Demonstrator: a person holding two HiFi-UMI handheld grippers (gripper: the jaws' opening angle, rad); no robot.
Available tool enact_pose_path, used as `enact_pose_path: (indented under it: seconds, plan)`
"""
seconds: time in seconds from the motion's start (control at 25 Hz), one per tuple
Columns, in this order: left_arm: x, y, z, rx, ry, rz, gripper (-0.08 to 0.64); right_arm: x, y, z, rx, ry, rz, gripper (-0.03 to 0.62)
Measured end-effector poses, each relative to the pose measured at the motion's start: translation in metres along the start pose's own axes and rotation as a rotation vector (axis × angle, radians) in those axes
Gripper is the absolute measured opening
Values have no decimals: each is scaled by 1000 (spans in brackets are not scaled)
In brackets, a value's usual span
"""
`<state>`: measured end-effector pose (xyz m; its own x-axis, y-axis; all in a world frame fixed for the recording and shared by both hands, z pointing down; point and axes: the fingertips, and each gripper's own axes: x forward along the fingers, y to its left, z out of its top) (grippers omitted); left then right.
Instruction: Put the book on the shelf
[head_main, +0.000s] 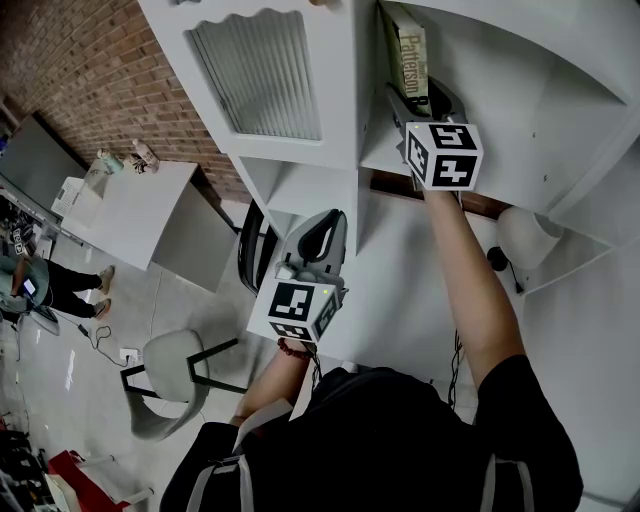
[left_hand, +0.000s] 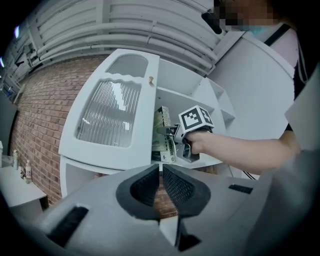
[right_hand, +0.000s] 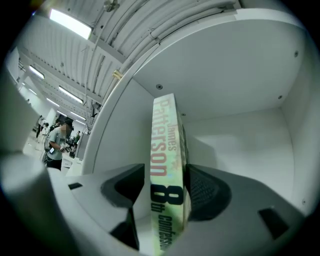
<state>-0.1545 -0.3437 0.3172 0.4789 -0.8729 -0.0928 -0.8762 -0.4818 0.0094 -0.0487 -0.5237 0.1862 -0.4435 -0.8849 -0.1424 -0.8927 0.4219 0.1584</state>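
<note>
A pale green paperback book (head_main: 410, 60) stands upright on its edge in the white shelf compartment (head_main: 500, 90), near the left wall. In the right gripper view its spine (right_hand: 167, 170) rises between the two jaws of my right gripper (right_hand: 167, 192). A thin gap shows beside the left pad, so the jaws stand open around the book. My right gripper (head_main: 415, 100) reaches up into the compartment. My left gripper (head_main: 325, 235) hangs lower, in front of the cabinet, shut and empty (left_hand: 161, 187). From the left gripper view the book (left_hand: 162, 137) and the right hand show inside the shelf.
The cabinet's ribbed glass door (head_main: 260, 75) stands swung open left of the compartment. A brick wall (head_main: 90, 70) runs behind. Below are a white table (head_main: 130, 210), a grey chair (head_main: 165, 385) and a person (head_main: 60, 285) on the floor at far left.
</note>
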Motion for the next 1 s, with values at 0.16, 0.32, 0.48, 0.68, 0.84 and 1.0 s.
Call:
enact_pose_path:
  seconds: [0.16, 0.32, 0.48, 0.68, 0.84, 1.0]
  plan:
    - [-1, -2, -1, 0, 3, 6, 35, -4, 12, 6, 14, -17, 41, 235]
    - [-3, -4, -1, 3, 4, 11, 35, -3, 24, 10, 12, -21, 74, 235]
    - [-8, -4, 1, 5, 5, 23, 35, -5, 28, 10, 13, -17, 87, 235]
    - [-13, -8, 1, 10, 8, 28, 35, -13, 30, 9, 27, -13, 107, 235]
    - [-15, -16, 4, 16, 5, 20, 35, -26, 26, 11, 43, -26, 120, 235]
    - [-16, -25, 6, 26, 7, 7, 35, -43, 24, 11, 48, -41, 122, 172]
